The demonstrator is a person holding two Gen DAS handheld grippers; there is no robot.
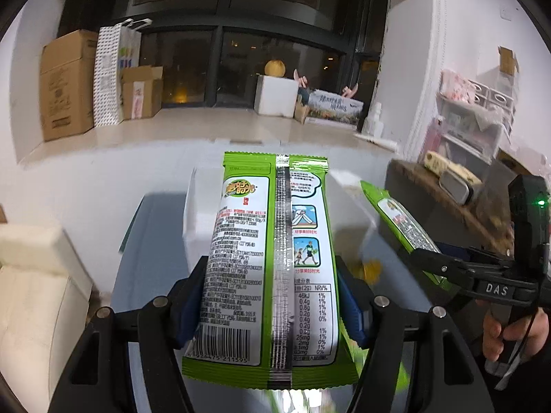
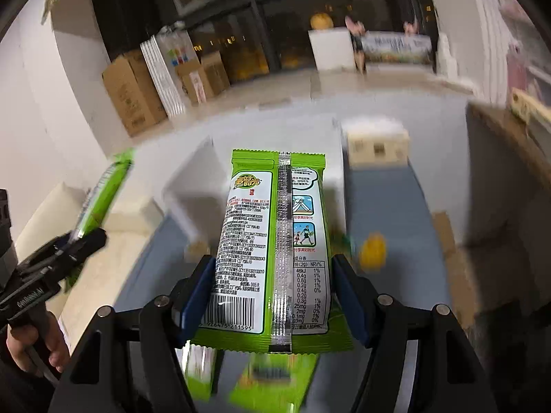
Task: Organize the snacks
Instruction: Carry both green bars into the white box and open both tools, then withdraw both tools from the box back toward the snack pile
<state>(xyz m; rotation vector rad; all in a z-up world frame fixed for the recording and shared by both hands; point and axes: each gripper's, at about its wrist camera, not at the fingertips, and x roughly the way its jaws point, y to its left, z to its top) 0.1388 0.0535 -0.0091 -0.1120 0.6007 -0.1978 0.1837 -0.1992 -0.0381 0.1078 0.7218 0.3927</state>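
Left gripper point(image 1: 272, 296) and right gripper point(image 2: 273, 289) each clamp a green snack packet point(image 1: 272, 258) point(image 2: 275, 241) by its side edges above the grey bench point(image 2: 382, 199); slick film may slip, or the packets collide.

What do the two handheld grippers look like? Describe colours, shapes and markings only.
Both are black plastic with bare hands on pistol-style grips. The left gripper has angular linkage arms with silver round pivots and blue finger pads; from the other view its side reads "GenRobot.AI". The right gripper matches, with a white "DAS" marking and a green light.
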